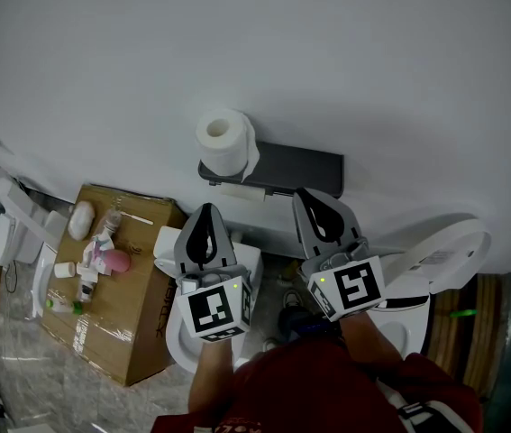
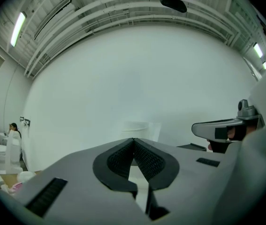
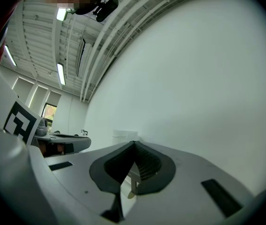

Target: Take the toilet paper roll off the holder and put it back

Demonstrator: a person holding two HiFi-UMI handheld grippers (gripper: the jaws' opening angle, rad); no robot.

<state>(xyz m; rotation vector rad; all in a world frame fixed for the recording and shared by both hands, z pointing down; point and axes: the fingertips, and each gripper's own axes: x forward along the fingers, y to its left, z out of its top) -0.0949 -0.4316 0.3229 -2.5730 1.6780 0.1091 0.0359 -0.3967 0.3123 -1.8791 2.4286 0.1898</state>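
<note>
While the toilet paper roll (image 1: 225,142) sits at the left end of the dark holder (image 1: 296,168) on the white wall (image 1: 372,61), the head view puts it at about twelve o'clock from the left gripper (image 1: 207,213) and ten o'clock from the right gripper (image 1: 309,198). The left one is plainly the nearer, though still apart from it. The core hole faces up toward the camera, so I judge that the roll stands on end with its long axis upright; a loose sheet hangs on its right side. A roll on the holder fits both the time before lifting and the time after its return, and nothing here says which. A cardboard box (image 1: 124,305) strewn with small bottles lies at eight o'clock, a white toilet (image 1: 444,246) at four o'clock, over a pale mottled floor (image 1: 21,354).

The left gripper view shows the left gripper (image 2: 133,139) with its pads pressed together tip to tip and nothing between them. The toilet paper roll (image 2: 141,127) is a faint pale block just past the tips at twelve o'clock, and the holder (image 2: 189,147) shows as a dark edge toward three.

The right gripper view shows the right gripper (image 3: 133,143) likewise closed on nothing. The toilet paper roll (image 3: 123,135) lies off at eleven o'clock — small and hard to make out against the bare wall — under a ribbed ceiling (image 3: 76,27) with strip lights.
</note>
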